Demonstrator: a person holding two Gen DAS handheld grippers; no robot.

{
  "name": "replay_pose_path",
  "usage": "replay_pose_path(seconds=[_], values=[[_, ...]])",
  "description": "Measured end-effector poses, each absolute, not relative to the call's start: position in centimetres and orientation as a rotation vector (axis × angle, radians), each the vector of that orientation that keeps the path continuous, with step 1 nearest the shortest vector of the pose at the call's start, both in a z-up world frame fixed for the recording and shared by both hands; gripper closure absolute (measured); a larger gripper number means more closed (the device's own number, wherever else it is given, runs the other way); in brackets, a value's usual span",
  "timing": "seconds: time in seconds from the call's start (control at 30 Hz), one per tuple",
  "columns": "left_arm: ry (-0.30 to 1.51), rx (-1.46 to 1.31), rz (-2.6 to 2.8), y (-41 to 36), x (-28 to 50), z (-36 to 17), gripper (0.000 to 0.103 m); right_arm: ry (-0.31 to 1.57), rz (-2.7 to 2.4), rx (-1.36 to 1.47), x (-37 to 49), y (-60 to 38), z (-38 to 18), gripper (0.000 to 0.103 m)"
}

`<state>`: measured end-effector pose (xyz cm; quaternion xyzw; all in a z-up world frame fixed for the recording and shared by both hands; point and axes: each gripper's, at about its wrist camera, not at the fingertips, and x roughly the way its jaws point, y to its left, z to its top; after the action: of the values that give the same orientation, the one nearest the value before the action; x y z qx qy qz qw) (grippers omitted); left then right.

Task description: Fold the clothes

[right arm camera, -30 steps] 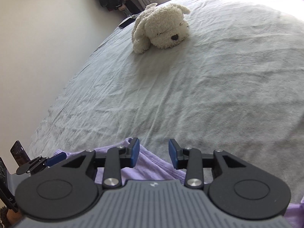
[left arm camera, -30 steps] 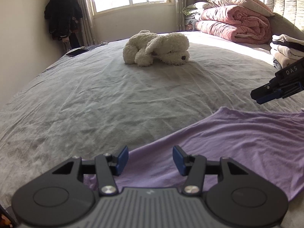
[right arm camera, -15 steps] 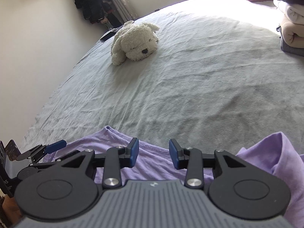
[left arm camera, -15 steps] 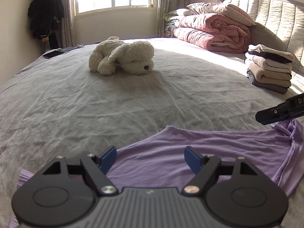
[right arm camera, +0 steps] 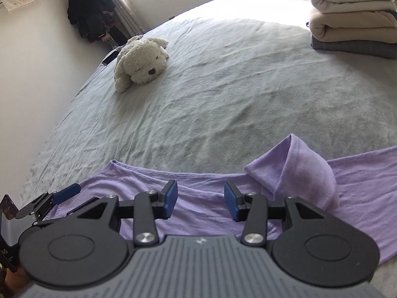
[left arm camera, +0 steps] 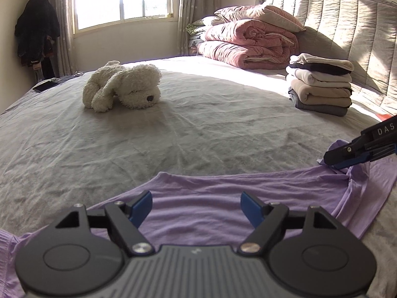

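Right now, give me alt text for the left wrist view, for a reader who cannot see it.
The open left gripper hangs over a purple garment spread on a grey bed, nothing between its blue pads. The right gripper reaches in at the garment's bunched right end. Beyond lie a white plush dog, folded clothes and pink quilts.

The right gripper [right arm camera: 200,200] hangs over a lilac garment [right arm camera: 198,211] spread along the near edge of the grey bed [right arm camera: 223,94]; its jaws have just been widening, nothing pinched between them. A fold of the garment stands up at right. The left gripper [right arm camera: 65,193] shows at left. A white plush dog [right arm camera: 141,62] lies toward the bed's far left corner, folded clothes [right arm camera: 352,19] at far right.
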<state>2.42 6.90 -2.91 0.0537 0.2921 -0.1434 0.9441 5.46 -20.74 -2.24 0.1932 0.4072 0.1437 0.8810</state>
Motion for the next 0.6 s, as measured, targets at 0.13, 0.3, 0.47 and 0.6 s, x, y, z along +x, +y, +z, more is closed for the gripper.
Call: replay_pose_path(seconds=[0.13,0.3,0.47,0.6], values=[[0.592,0.074,-0.316,6.2,2.1,-2.7,0.024,0.821,0.296,0.406,4.9,-22.1,-1.7,0.054],[0.594,0.042,-0.355,5.1,2.1,-2.9,0.025,0.824,0.241,0.423,5.0,-23.8,-2.1,0.053],[0.574,0.057,-0.378,3.8,2.0,-2.9,0.035,0.819,0.189,0.434,5.2,-25.3,-2.4,0.053],[0.567,0.039,-0.419,3.1,2.2,-2.8,0.05,0.81,0.154,0.43,5.4,-26.0,-2.4,0.053]])
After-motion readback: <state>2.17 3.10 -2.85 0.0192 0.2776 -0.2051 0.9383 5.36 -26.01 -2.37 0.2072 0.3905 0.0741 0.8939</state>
